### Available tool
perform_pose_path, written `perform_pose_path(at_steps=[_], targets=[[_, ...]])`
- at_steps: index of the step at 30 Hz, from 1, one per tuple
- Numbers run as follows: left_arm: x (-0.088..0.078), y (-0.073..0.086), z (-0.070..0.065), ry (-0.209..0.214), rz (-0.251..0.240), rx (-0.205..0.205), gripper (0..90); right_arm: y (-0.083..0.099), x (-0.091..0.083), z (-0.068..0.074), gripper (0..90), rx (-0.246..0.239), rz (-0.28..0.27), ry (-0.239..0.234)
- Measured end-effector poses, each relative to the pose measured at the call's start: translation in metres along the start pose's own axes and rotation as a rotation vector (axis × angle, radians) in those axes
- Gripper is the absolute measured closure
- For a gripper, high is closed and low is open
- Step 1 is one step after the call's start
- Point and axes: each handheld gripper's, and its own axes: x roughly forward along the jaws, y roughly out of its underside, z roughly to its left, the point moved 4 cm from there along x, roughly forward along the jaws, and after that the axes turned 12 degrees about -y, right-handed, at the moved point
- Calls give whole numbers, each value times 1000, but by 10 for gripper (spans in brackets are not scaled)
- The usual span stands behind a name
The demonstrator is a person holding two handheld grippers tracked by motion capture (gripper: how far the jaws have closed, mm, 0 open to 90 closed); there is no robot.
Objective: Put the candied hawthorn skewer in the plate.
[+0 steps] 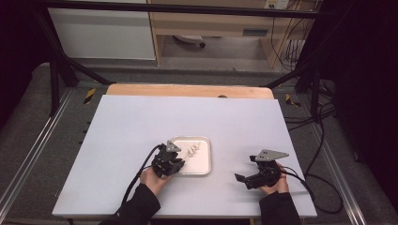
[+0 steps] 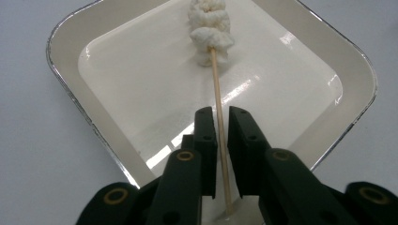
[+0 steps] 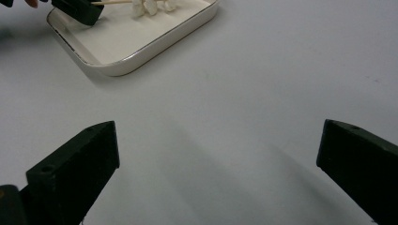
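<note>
Left gripper view: the skewer (image 2: 218, 101) stands between the left gripper (image 2: 221, 140)'s narrowly parted jaws, unclamped — it could be dropped onto the tray (image 2: 70, 89) if lifted.

High view: fixed above the person's edge of the table (image 1: 141, 122), facing forward and down — the whole tabletop and the floor beyond are in frame, seen from far off.

Left gripper view: rides the left gripper (image 2: 222, 126), looking along its jaws, very close over the white tray (image 2: 70, 70).

Right gripper view: rides the right gripper (image 3: 218, 154), low over the table, facing the tray's corner from farther back.

Shared by all three — the tray and the skewer (image 2: 218, 93) in it.
</note>
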Motion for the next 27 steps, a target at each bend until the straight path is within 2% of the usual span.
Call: perform_pose_path(at_steps=[2, 6, 10, 16, 20, 27], targets=[[-1, 0, 1, -22, -3, 16, 752, 0, 0, 0, 3, 2, -3, -1], [-7, 1, 4, -30, -8, 46, 638, 0, -1, 0, 3, 1, -4, 1], [-16, 1, 8, -15, -21, 57, 506, -1, -2, 1, 3, 5, -11, -1], [-37, 1, 23, 11, -59, 38, 383, -2, -3, 1, 3, 5, -17, -2], [-49, 4, 37, 32, -61, 9, 332, -2, -4, 0, 3, 8, -14, 0], [-61, 22, 64, -6, -86, -15, 212, -2, -5, 0, 3, 17, -21, 1]])
